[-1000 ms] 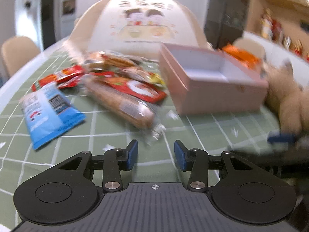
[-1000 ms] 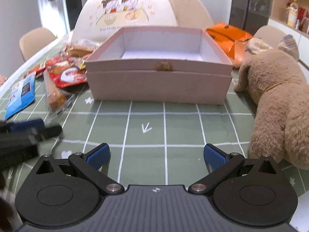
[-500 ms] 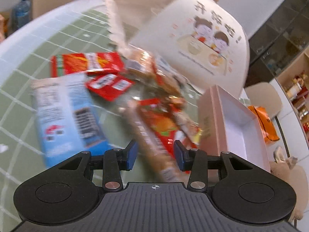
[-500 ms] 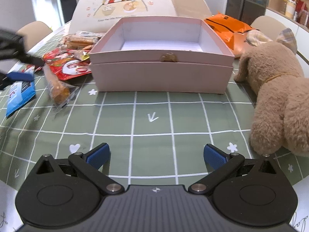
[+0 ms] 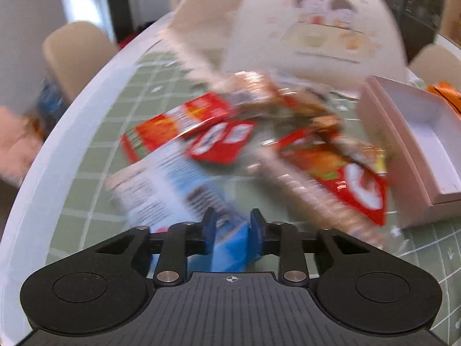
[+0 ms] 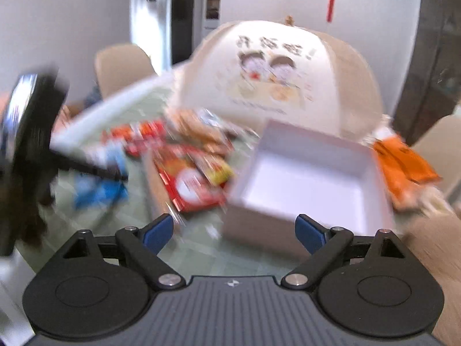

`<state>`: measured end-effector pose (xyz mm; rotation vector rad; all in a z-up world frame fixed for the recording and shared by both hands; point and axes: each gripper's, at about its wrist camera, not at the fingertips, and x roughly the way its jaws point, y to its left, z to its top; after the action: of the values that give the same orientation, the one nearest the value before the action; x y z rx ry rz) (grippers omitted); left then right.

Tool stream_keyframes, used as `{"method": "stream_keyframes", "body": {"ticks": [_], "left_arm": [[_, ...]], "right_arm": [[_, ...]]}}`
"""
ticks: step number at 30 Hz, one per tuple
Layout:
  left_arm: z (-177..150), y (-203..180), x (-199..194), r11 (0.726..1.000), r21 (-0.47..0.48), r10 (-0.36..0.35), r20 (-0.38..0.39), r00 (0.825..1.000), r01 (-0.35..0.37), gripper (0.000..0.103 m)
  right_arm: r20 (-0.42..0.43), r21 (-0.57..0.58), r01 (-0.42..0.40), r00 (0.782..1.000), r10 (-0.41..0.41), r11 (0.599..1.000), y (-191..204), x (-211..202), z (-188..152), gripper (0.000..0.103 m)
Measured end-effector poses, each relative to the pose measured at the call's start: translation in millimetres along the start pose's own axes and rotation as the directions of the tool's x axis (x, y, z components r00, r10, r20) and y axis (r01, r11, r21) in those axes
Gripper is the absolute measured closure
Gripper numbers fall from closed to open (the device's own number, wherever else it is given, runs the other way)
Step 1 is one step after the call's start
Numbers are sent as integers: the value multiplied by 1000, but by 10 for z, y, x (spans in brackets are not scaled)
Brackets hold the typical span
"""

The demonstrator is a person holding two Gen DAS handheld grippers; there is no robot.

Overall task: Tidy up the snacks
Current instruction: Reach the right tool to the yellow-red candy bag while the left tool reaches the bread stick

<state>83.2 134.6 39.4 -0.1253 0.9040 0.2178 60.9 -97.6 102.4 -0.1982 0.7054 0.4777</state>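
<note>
Desk (image 5: 86,92), green grid cloth, white rim. Left gripper (image 5: 232,232): jaws closing on the near end of the blue snack packet (image 5: 184,184), which lies flat at the left of the heap; contact blurred. Red sachets (image 5: 222,141) beyond it. Large red packet (image 5: 340,173) just beside the open pink box (image 6: 311,181), empty. Orange packets (image 6: 403,164) right of the box. Right gripper (image 6: 234,230): jaws wide, closing slightly, nothing between them.

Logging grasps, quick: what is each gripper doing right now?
Left gripper: closing on the blue snack packet between its fingers.
Right gripper: open, closing slightly, holding nothing.
</note>
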Motion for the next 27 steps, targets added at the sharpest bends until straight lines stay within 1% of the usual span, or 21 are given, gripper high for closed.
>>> {"method": "stream_keyframes", "body": {"ticks": [1, 3, 4, 5, 7, 8, 9, 10, 11, 13, 14, 15, 17, 18, 20, 22, 23, 25, 27], "left_arm": [[-22, 138, -44, 997, -63, -36, 6, 999, 36, 75], [-45, 352, -128, 980, -173, -103, 10, 995, 103, 75], [-62, 426, -165, 966, -220, -133, 15, 991, 133, 75], [-88, 480, -209, 953, -256, -161, 21, 987, 161, 76], [-113, 491, -288, 944, -267, -193, 28, 981, 194, 76], [-143, 485, -346, 941, -262, -214, 31, 976, 215, 76], [-177, 470, -385, 938, -258, -232, 34, 972, 233, 76], [-201, 460, -428, 933, -256, -253, 35, 967, 254, 76], [-231, 457, -464, 928, -254, -273, 33, 962, 272, 76], [-288, 471, -519, 924, -254, -289, 28, 957, 287, 76], [-322, 468, -538, 923, -256, -290, 24, 957, 287, 76], [-352, 481, -545, 921, -263, -293, 20, 956, 288, 76], [-384, 514, -523, 913, -283, -304, 13, 953, 295, 76], [-395, 524, -508, 908, -293, -310, 10, 951, 299, 76], [-410, 532, -478, 900, -308, -321, 6, 947, 307, 76], [-422, 507, -459, 893, -316, -337, 1, 941, 320, 76], [-421, 484, -455, 891, -315, -343, 1, 939, 326, 76], [-403, 437, -473, 894, -303, -342, 12, 940, 329, 76], [-362, 386, -520, 903, -279, -329, 36, 944, 326, 76]], "right_arm": [[-6, 28, -22, 1000, 23, 999, -10, 87, 153, 11], [-21, 91, -52, 998, 54, 994, -38, 294, 424, 11], [-33, 110, -75, 996, 79, 991, -25, 439, 571, 15], [-50, 114, -93, 994, 99, 989, 9, 600, 704, 24], [-109, 105, -114, 986, 125, 988, 88, 969, 898, 33], [-138, 91, -119, 982, 131, 989, 130, 1142, 965, 39], [-159, 65, -107, 980, 117, 992, 189, 1298, 1009, 45], [-184, 31, -78, 979, 82, 996, 250, 1473, 1035, 54], [-206, -3, -60, 977, 59, 998, 312, 1596, 1033, 60], [-233, -41, -48, 972, 37, 998, 401, 1739, 987, 62], [-248, -38, -47, 968, 37, 998, 416, 1783, 957, 65], [-270, -15, -52, 962, 46, 999, 405, 1812, 938, 65], [-271, 33, -60, 960, 67, 998, 377, 1742, 884, 65], [-278, 56, -91, 955, 104, 994, 373, 1663, 838, 65], [-296, 109, -177, 934, 202, 978, 360, 1522, 712, 65], [-311, 133, -216, 917, 248, 967, 355, 1341, 524, 65], [-310, 140, -229, 914, 263, 963, 344, 1240, 432, 65], [-312, 161, -261, 901, 300, 952, 292, 1052, 264, 65], [-310, 192, -280, 892, 328, 941, 213, 873, 120, 65]]}}
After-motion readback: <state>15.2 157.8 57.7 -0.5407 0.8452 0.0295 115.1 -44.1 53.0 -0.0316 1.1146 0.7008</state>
